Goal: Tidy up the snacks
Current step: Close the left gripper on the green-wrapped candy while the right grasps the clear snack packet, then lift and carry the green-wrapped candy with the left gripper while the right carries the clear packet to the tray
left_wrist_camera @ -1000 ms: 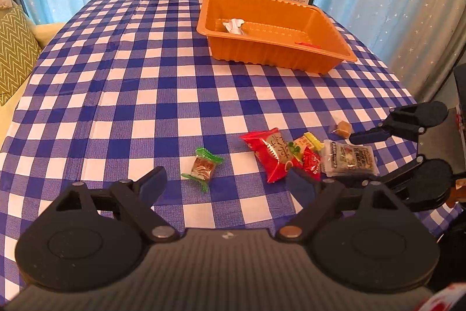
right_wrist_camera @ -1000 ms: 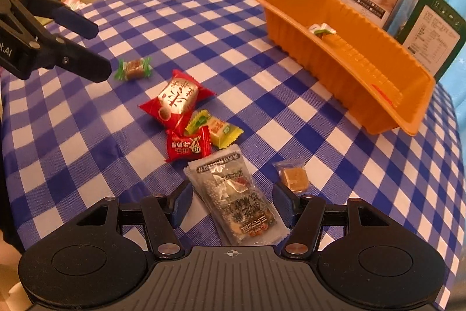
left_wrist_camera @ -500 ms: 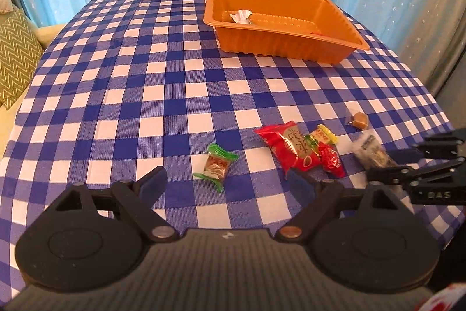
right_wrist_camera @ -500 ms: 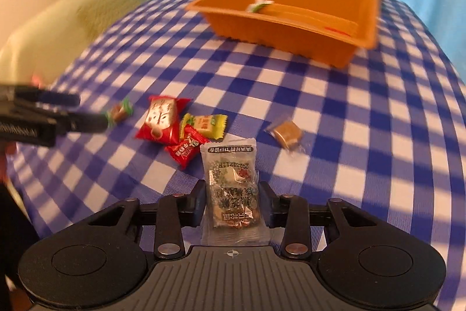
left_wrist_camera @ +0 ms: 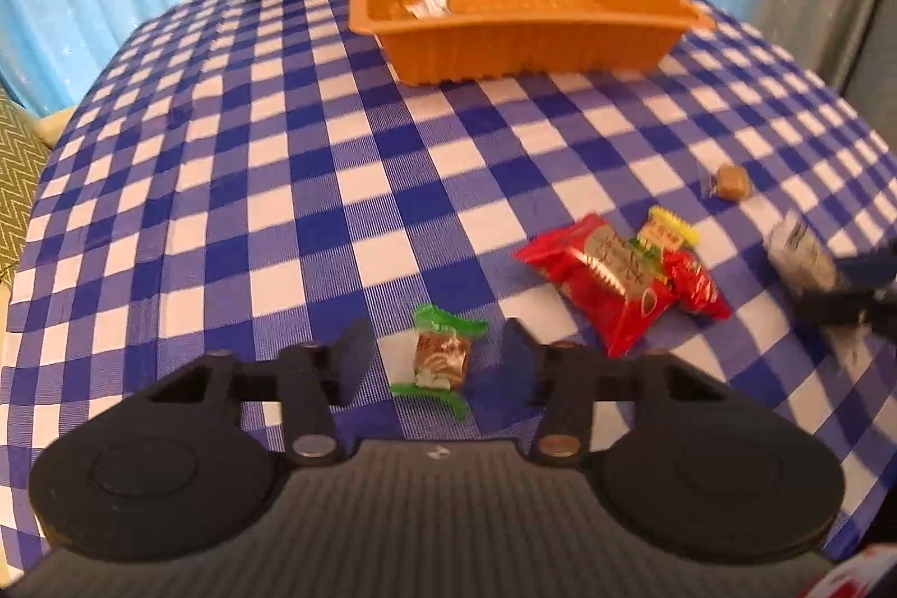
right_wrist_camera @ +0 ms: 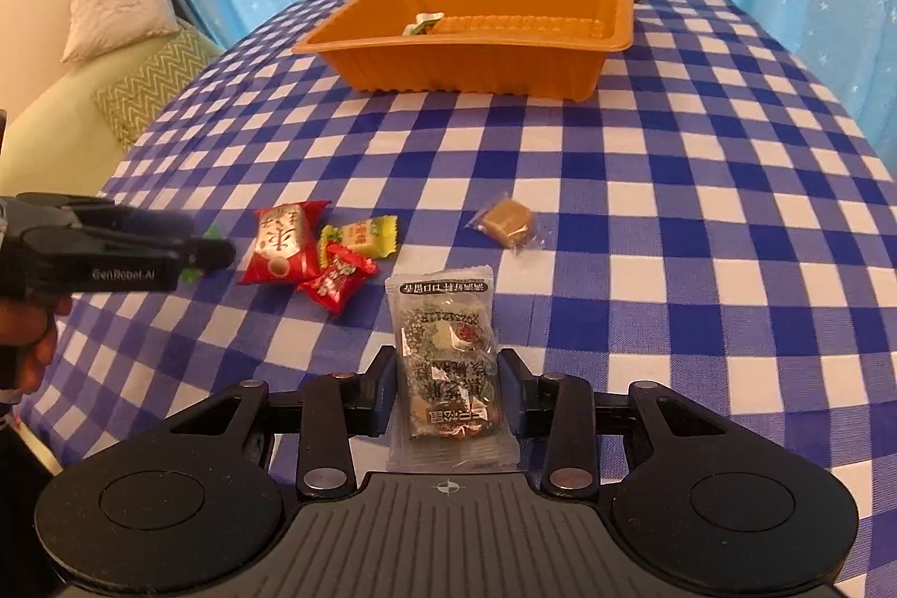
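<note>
Checkered tablecloth [right_wrist_camera: 673,217]: clear snack packet [right_wrist_camera: 448,362] pinched in right claw [right_wrist_camera: 448,396]; green-wrapped candy [left_wrist_camera: 440,357] between spread left claw [left_wrist_camera: 434,362]

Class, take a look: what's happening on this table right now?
A person is sorting snacks into the orange tray, which holds one piece so far. The right gripper has its jaws closed on the clear snack packet. The left gripper, jaws open, straddles the green-wrapped candy. Red and yellow packets and a caramel lie loose.
</note>
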`<state>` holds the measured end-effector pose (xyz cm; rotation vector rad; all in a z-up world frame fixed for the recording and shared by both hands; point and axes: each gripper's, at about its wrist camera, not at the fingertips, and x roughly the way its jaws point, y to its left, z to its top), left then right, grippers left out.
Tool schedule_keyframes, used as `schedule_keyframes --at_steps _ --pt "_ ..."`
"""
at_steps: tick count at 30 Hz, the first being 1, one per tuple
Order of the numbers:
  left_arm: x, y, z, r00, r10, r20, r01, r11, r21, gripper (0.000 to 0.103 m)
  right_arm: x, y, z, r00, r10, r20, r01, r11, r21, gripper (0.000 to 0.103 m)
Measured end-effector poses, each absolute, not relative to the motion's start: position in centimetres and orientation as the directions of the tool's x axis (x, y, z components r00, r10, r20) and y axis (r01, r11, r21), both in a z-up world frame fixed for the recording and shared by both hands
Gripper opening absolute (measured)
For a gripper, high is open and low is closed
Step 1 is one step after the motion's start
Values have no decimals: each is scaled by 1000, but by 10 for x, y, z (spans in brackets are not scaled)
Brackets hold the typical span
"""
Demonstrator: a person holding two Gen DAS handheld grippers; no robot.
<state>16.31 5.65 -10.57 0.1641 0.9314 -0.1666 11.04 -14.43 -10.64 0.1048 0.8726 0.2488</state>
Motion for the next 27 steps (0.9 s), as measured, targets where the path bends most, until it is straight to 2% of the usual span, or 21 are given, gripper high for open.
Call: schedule_keyframes --at_steps 1,4,15,27 --pt "162 57 -106 590 -74 -804 214 974 67 37 111 -143 -106 620 246 -745 -171 969 178 38" --pt "160 53 -106 582 -84 -809 216 975 55 18 111 -141 -109 625 224 -748 -174 974 146 39" --pt "128 42 -94 585 -109 -804 150 988 -25 18 100 -118 -123 672 150 -726 -258 965 -40 42" --pt "95 38 -70 600 -142 -787 100 990 -103 18 80 -122 -101 697 154 -701 -167 985 50 38"
